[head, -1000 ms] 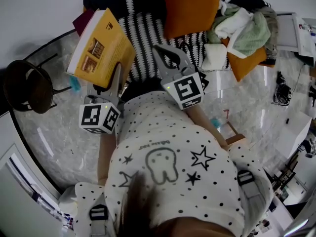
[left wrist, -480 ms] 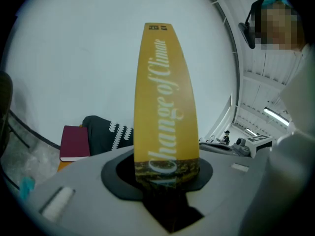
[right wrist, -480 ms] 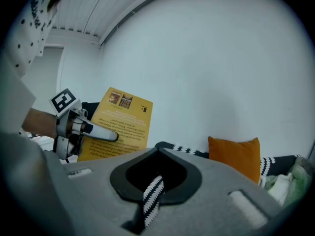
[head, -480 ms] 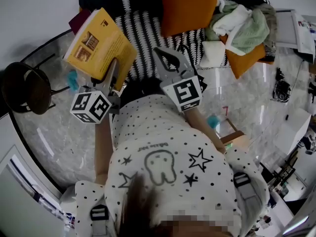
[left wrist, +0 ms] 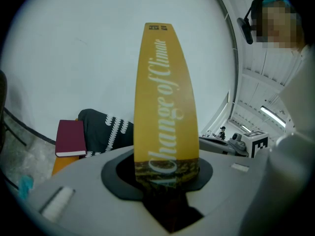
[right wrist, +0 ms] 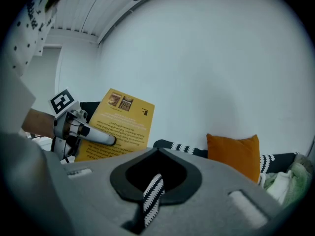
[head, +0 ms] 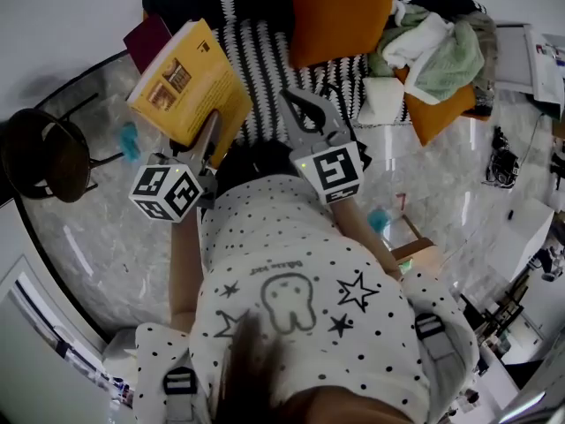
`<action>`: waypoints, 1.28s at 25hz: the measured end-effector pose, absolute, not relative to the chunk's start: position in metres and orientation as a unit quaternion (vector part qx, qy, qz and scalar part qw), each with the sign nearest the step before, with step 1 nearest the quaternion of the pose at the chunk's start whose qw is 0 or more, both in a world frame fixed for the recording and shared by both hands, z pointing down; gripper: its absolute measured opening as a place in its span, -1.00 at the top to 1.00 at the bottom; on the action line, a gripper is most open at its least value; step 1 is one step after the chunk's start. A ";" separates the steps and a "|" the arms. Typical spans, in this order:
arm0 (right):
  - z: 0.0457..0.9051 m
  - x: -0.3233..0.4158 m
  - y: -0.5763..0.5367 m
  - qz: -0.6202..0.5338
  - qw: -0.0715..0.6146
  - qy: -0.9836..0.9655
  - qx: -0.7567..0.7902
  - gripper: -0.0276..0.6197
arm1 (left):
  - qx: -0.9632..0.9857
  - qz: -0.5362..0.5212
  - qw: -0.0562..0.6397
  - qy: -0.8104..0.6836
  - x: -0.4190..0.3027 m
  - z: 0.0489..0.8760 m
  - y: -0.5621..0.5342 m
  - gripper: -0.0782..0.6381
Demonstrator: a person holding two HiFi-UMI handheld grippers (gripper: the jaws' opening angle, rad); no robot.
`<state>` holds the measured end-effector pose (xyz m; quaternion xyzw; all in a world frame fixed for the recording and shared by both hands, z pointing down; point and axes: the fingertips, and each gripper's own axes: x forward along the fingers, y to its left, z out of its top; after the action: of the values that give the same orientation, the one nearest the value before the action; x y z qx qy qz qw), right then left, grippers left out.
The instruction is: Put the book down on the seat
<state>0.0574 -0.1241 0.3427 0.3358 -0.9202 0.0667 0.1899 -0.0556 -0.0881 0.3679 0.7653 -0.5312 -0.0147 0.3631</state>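
Left tool (head: 210,124) clamps the yellow book (head: 181,82) by its spine. Best to level it, then lower it onto the seat (head: 260,47). Right tool (head: 300,104) narrow, empty.

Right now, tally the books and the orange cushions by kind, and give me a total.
Books: 2, the yellow book gripped in the left gripper and the maroon book lying flat.
Orange cushions: 2, the middle cushion and the right-hand cushion.
Total: 4
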 end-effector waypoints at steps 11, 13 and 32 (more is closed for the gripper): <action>0.357 0.056 -0.140 0.084 0.203 -0.918 0.330 0.93 | 0.751 -0.009 0.387 -0.535 -0.060 0.388 -0.100 0.37; 0.362 0.058 -0.145 0.089 0.207 -0.916 0.333 0.93 | 0.750 -0.011 0.395 -0.531 -0.061 0.397 -0.106 0.37; 0.379 0.058 -0.148 0.109 0.214 -0.910 0.338 0.93 | 0.751 0.022 0.454 -0.479 -0.031 0.445 -0.127 0.37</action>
<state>0.0582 -0.1484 0.3794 0.3385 -0.9097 0.1088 0.2145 -0.0310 -0.1273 0.4453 0.7507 -0.4790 0.0220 0.4545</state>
